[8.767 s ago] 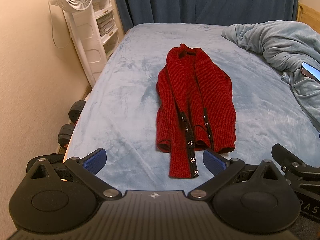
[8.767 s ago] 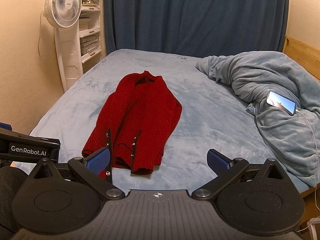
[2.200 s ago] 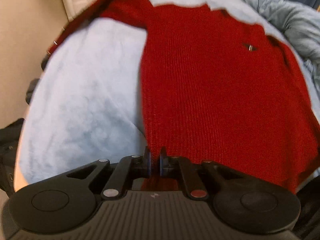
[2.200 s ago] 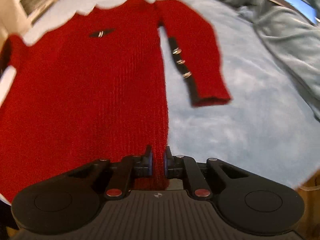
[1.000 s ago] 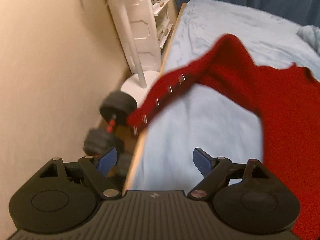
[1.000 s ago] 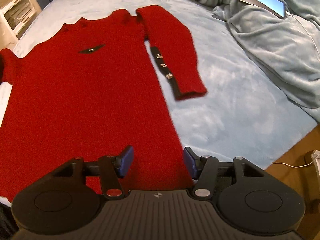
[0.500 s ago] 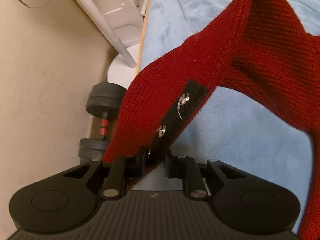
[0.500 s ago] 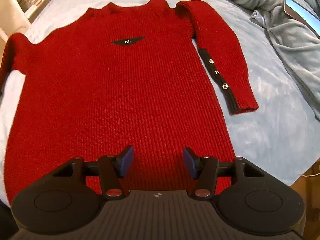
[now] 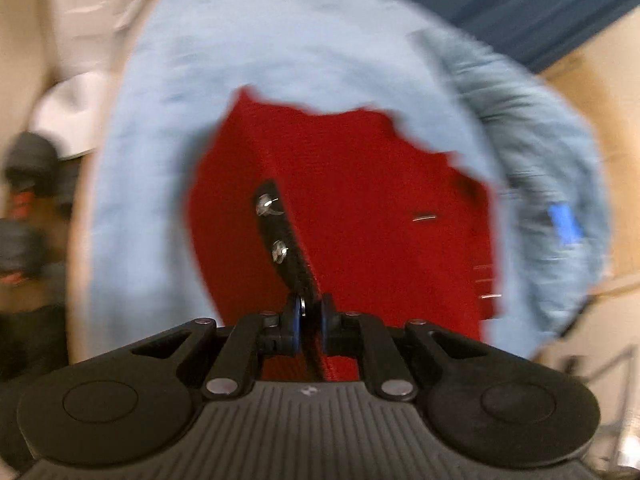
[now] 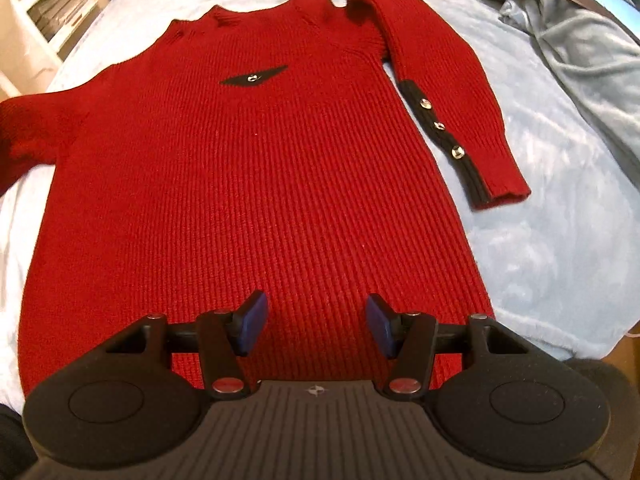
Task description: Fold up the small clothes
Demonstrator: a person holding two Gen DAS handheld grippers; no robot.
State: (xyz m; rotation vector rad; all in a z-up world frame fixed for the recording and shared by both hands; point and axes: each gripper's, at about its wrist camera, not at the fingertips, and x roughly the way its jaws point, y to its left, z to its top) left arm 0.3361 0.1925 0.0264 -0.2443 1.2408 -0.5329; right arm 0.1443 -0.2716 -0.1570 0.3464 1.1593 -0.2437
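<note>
Folding is only beginning: the red knit sweater point(image 10: 248, 184) is lying spread flat on the blue bed point(image 10: 552, 216), while the left gripper point(image 9: 307, 312) is pinching its button-trimmed cuff point(image 9: 286, 240) over the body. The right gripper point(image 10: 314, 322) is hovering with jaws apart above the hem, and its side's sleeve point(image 10: 452, 92) is lying unfolded.

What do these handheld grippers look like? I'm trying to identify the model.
Both the left gripper and right gripper share a matte black ribbed body, two round side discs, silver pivot pins and blue finger pads. No cables or sleeves visible.
</note>
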